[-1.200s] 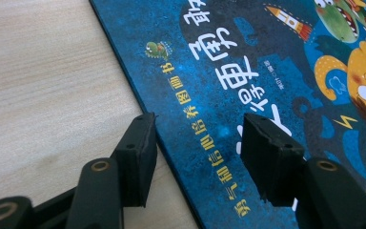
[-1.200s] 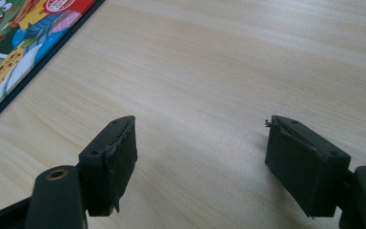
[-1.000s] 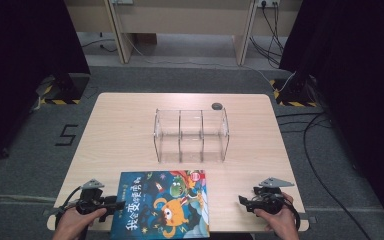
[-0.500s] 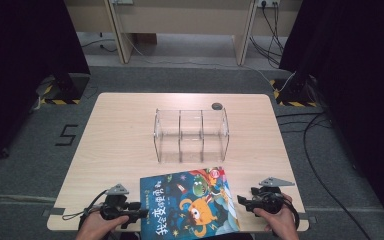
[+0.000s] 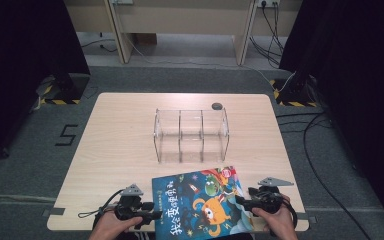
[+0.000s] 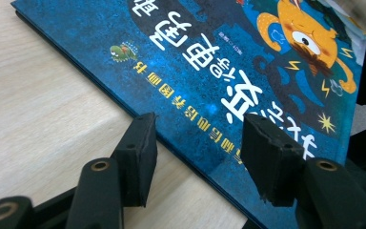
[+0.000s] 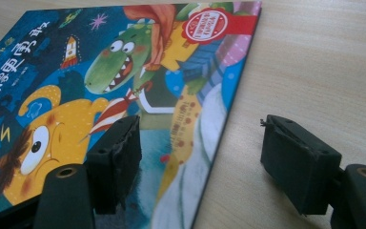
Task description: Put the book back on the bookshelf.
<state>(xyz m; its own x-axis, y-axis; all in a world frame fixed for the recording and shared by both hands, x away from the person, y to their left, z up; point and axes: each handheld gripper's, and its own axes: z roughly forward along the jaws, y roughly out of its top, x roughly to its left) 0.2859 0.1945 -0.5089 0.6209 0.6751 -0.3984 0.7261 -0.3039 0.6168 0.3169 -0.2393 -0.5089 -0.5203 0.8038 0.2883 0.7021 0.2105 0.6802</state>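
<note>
A blue picture book (image 5: 200, 205) with an orange cartoon creature on its cover lies flat at the table's near edge. My left gripper (image 5: 150, 216) is at the book's left edge. In the left gripper view its jaws have just been opening, and the gripper (image 6: 198, 126) straddles the book's (image 6: 209, 57) edge without pressing on it. My right gripper (image 5: 241, 201) is at the book's right edge. In the right gripper view the gripper (image 7: 200, 126) stands open, with one pad over the cover (image 7: 76, 71) and the other over bare table.
A clear acrylic organizer (image 5: 191, 135) with three compartments stands mid-table beyond the book. A small dark round object (image 5: 216, 106) lies behind it. The light wooden table (image 5: 115, 145) has open surface to the left. Cables and desk legs are on the floor beyond.
The book has slid to the right and turned slightly, ending against the right gripper. The left hand and its gripper followed it rightward. The right hand stayed put.
</note>
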